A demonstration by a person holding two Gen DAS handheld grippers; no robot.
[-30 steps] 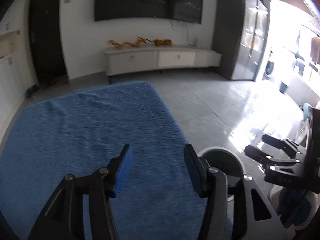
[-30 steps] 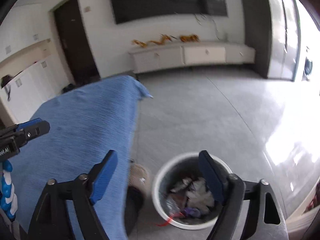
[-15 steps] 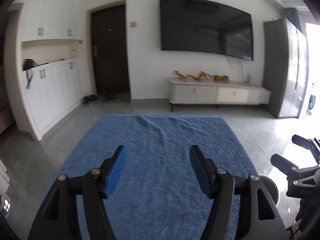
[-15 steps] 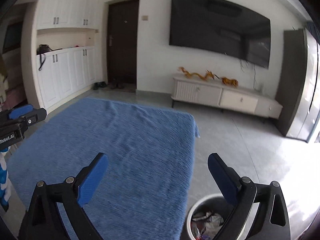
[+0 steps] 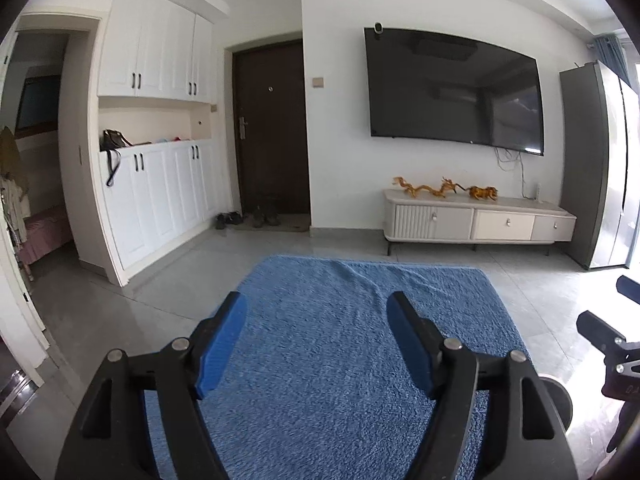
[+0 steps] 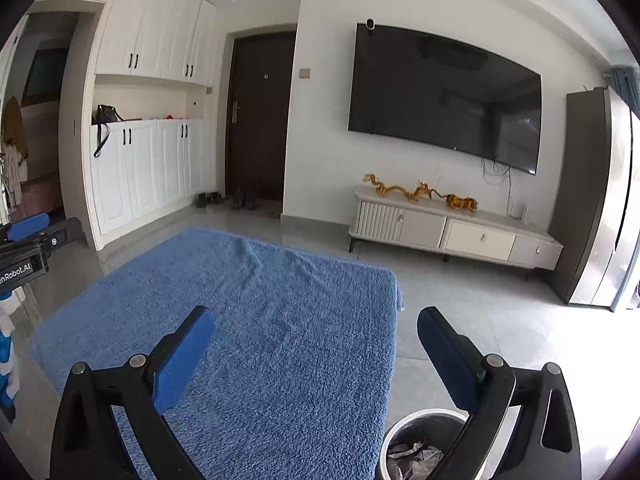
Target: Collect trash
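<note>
My left gripper [image 5: 316, 316] is open and empty above a table covered in blue cloth [image 5: 344, 320]. My right gripper [image 6: 316, 328] is open and empty over the right edge of the same blue cloth [image 6: 280, 320]. A round waste bin [image 6: 420, 446] with crumpled trash inside stands on the floor at the bottom right of the right wrist view, below the right finger. Its dark rim [image 5: 558, 394] shows in the left wrist view. No loose trash shows on the cloth.
A TV cabinet [image 5: 476, 222] with golden figures stands under a wall TV [image 5: 452, 88]. White cupboards [image 5: 156, 184] and a dark door [image 5: 272, 128] are at the left. A grey fridge [image 6: 592, 200] is at the right. Grey tile floor [image 6: 480, 304] surrounds the table.
Both grippers have tilted up from the bin and floor toward the far wall. The bin has slid to the bottom edge of the views. Both grippers stay open and empty.
</note>
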